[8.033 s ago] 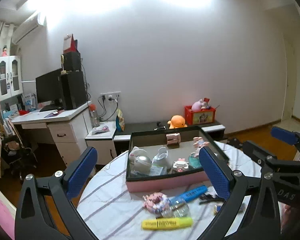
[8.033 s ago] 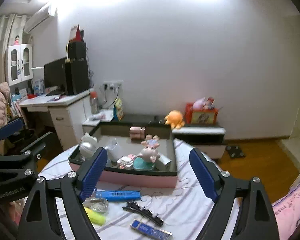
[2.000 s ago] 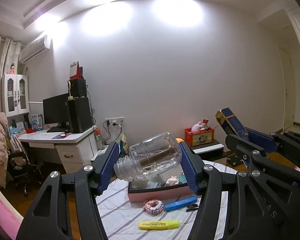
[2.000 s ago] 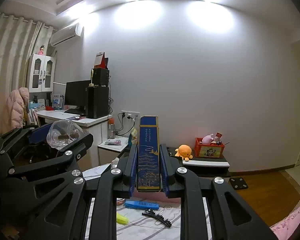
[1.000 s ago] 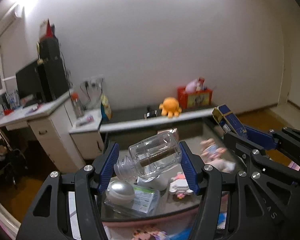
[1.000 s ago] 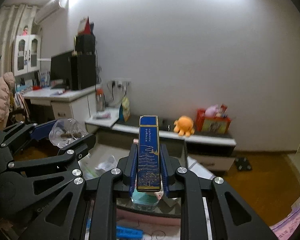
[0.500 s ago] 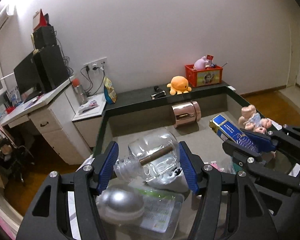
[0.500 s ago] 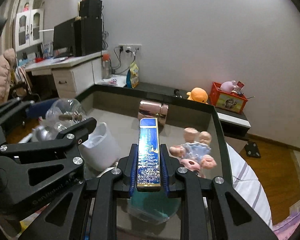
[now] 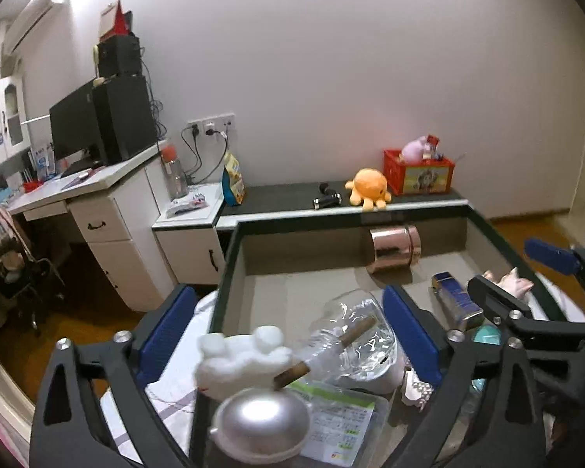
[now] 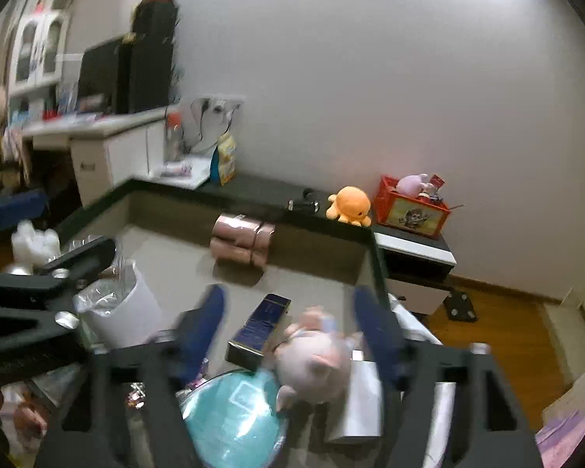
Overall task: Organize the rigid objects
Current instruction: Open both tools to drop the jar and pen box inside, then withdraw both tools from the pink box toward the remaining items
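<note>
The jar [image 9: 351, 335], clear and hard, is seen lying on its side in the tray [image 9: 230, 273], on top of a white cup [image 10: 117, 308], with a brown stick inside it. It is judged light, stiff, slippery and breakable; it would best be taken across its round body, not at the narrow neck. Its long axis runs from 1 o'clock down to 7 o'clock in the left view, neck toward 7.

The blue box [image 10: 259, 329] lies flat on the tray floor, just beside a pink doll [image 10: 316, 362] at its 4 o'clock. It is judged light and rigid, best pinched across its narrow sides. Its long axis points to 1 o'clock in the right view.

The left gripper [image 9: 288, 335] has just been opening, and its pads stand clear of the jar. The right gripper [image 10: 288, 331] has likewise been opening; the box lies free between its jaws.
</note>
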Motion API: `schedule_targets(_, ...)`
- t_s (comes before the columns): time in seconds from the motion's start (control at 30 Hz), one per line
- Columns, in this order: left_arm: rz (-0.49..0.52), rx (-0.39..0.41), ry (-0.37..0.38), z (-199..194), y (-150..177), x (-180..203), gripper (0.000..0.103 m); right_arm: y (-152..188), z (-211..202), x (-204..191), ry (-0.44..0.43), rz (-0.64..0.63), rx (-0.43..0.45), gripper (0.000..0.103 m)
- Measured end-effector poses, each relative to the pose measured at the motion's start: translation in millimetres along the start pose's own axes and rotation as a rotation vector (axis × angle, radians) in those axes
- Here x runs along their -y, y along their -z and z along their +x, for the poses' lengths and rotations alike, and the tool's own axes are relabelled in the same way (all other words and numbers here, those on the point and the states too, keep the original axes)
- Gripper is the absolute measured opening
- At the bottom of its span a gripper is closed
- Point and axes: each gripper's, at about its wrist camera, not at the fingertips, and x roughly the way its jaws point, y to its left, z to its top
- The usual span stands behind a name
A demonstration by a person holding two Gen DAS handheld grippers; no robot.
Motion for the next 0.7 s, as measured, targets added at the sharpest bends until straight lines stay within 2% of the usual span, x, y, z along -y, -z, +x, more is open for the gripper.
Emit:
schedule_targets(0.13, 0.010, 0.037, 0.007, -28.3, -4.8, -1.3, 0.103, -7.9, -24.4, 13.1, -0.074, 0.082, 0.024, 0.080)
schedule_targets(0.27, -0.010, 0.084, 0.017, -70.2, -6.9, -7.3, 0.103, -13.3, -61.3, 9.6, -0.066, 0.072, 0.062, 0.081)
schedule_targets(0.5, -0.028, 0.207, 0.024, -171.9, 1.3, -18.8, 0.103, -10.6, -146.3, -2.6, -0.071, 0.081, 0.155, 0.082)
schedule_targets(0.6, -0.022, 0.232, 0.012, -207.0, 9.2, -21.6, 0.103, -4.2, -184.4, -7.2, -0.076, 0.092, 0.189, 0.085)
schedule_targets(0.7, -0.030, 0.239, 0.011, -240.3, 21.9, -25.5, 0.103, 6.4, -220.0, -10.9, -0.043, 0.100, 0.222, 0.088)
